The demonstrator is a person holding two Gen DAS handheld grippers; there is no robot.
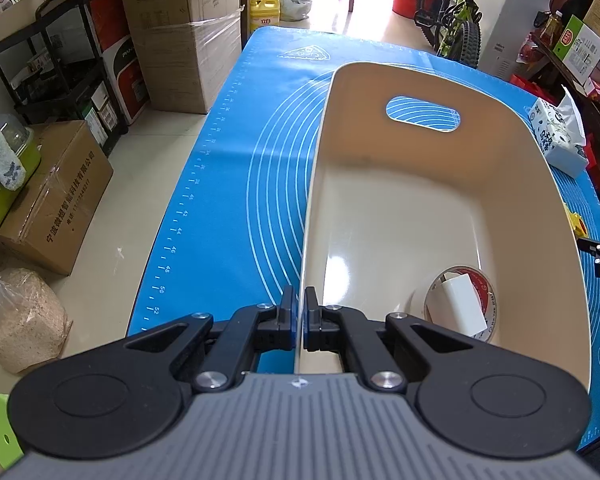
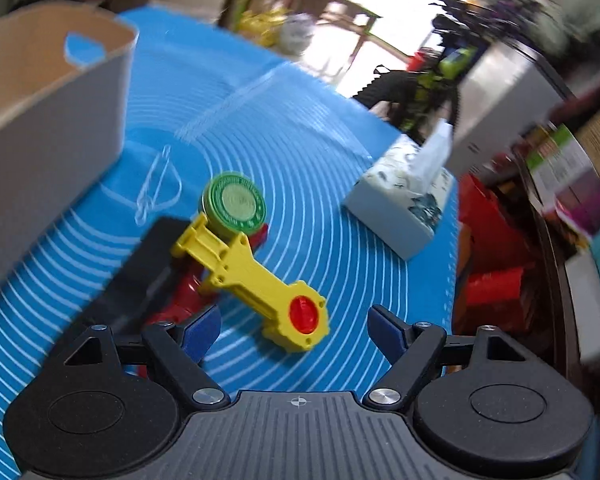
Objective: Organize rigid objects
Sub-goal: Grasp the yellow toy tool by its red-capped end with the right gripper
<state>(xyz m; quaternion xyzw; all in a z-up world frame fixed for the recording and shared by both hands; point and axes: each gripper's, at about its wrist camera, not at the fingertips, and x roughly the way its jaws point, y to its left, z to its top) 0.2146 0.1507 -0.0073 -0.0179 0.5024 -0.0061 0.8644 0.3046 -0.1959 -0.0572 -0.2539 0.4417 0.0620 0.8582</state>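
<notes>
Holding the near rim of the cream plastic storage bin (image 1: 440,184) is what your left gripper (image 1: 299,304) is doing: its two pads are pinched tight on the thin wall at the lower centre of the left wrist view, so the bin is being steadied on the blue silicone baking mat (image 1: 220,184). You are looking at one bin and one mat.

Inside the bin, at the lower right of that view, one roll of clear tape with a red-printed core (image 1: 460,300) is lying flat with one white rectangular block (image 1: 460,304) resting in its hole. One patterned tissue box (image 2: 400,208) is sitting at the mat's far right edge.

Your right gripper (image 2: 296,332) is hanging wide open and empty, low over the mat, and it is much the nearer one to the loose pile. The yellow plastic toy wrench with a red knob (image 2: 256,276) is lying just ahead of the claw, between the fingertips and slightly left of centre; its long axis is running diagonally from the red-knob end at lower right up to the forked end at upper left. The knob end is the closer one, so I judge that a grasp across the shaft calls for turning the claw square to that diagonal.

Touching the wrench's far end is one round green tin (image 2: 234,204). Beneath it are one red plastic piece (image 2: 188,296) and one flat black block (image 2: 148,264), both blurred. The bin is standing at the upper left of the right wrist view.
</notes>
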